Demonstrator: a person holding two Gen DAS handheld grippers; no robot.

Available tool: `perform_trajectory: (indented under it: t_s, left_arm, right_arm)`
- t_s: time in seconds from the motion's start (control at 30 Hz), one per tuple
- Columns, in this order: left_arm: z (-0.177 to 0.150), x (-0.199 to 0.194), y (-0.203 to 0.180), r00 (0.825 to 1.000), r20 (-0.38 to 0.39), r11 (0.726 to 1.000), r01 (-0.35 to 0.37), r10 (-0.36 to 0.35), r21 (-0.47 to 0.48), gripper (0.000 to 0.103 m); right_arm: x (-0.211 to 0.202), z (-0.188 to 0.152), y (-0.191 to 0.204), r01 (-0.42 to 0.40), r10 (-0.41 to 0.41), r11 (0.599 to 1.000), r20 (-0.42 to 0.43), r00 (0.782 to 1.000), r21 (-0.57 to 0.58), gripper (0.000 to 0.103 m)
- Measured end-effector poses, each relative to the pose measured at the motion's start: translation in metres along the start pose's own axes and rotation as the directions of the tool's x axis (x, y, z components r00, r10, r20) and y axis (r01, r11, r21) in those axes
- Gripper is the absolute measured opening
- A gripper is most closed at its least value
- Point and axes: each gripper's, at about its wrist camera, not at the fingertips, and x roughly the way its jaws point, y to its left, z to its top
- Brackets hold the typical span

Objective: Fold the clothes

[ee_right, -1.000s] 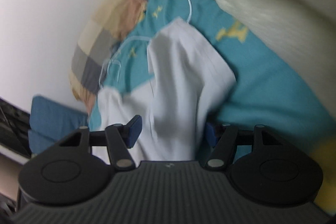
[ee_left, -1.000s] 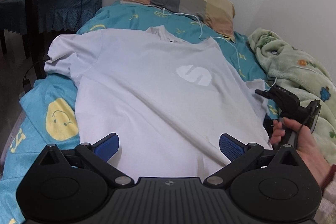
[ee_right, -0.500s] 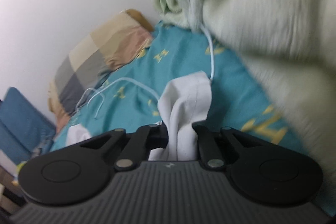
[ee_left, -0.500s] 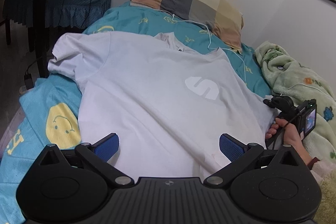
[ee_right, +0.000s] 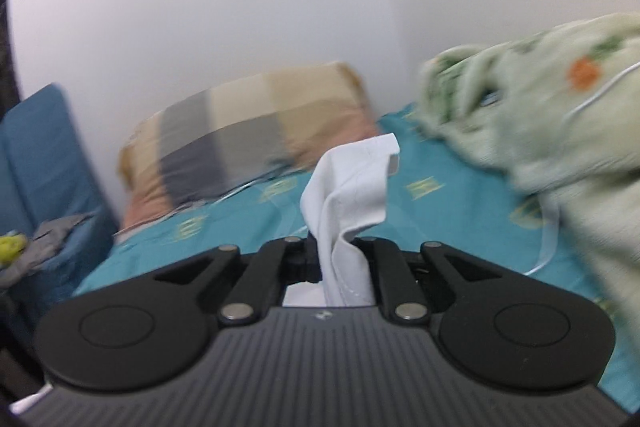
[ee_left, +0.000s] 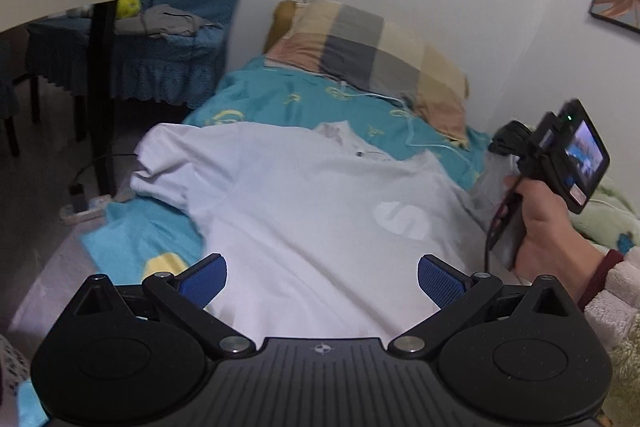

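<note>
A bed [ee_left: 256, 95] with a teal patterned sheet stands against a white wall, one checked pillow [ee_left: 372, 51] at 12 o'clock and one green fleece blanket [ee_right: 552, 115] bunched at 3 o'clock. One white T-shirt [ee_left: 304, 211] lies spread face up across the sheet, collar toward the pillow, its left sleeve hanging off the bed's edge at 9 o'clock. The left tongs [ee_left: 322, 279] hover spread above the hem at 6 o'clock, holding nothing. The right tongs [ee_right: 340, 267] are pressed together on the shirt's right sleeve [ee_right: 352, 187], lifted clear of the sheet at 3 o'clock. The step in hand looks like folding that sleeve inward; the next move likely calls for carrying it toward 9 o'clock across the chest and laying it flat, without dragging the body askew. One blue-covered chair [ee_left: 160, 27] stands at 10 o'clock.
</note>
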Motion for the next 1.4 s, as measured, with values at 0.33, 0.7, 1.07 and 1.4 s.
perform_trajectory:
  t_s: [0.33, 0.7, 1.07, 1.4]
  left_arm:
    - [0.001, 0.016, 0.035, 1.000, -0.009, 0.996, -0.014, 0.013, -0.086, 0.103]
    - [-0.002, 0.025, 0.034, 1.000, -0.022, 0.997, 0.016, -0.018, -0.081, 0.103]
    - [-0.019, 0.007, -0.004, 0.999, -0.040, 0.996, 0.039, -0.036, 0.075, 0.103]
    - [-0.046, -0.022, -0.037, 0.992, -0.087, 0.982, 0.106, -0.093, 0.157, 0.103]
  right_arm:
    - [0.035, -0.088, 0.090, -0.151, 0.118, 0.975, -0.190, 0.975, -0.165, 0.013]
    - [-0.024, -0.068, 0.059, -0.368, 0.339, 0.929, -0.298, 0.892, -0.045, 0.088]
    - [-0.191, -0.016, -0.020, -0.395, 0.367, 0.917, -0.266, 0.891, -0.058, 0.088]
    - [-0.323, -0.013, -0.081, -0.340, 0.310, 0.935, -0.234, 0.921, -0.099, 0.089]
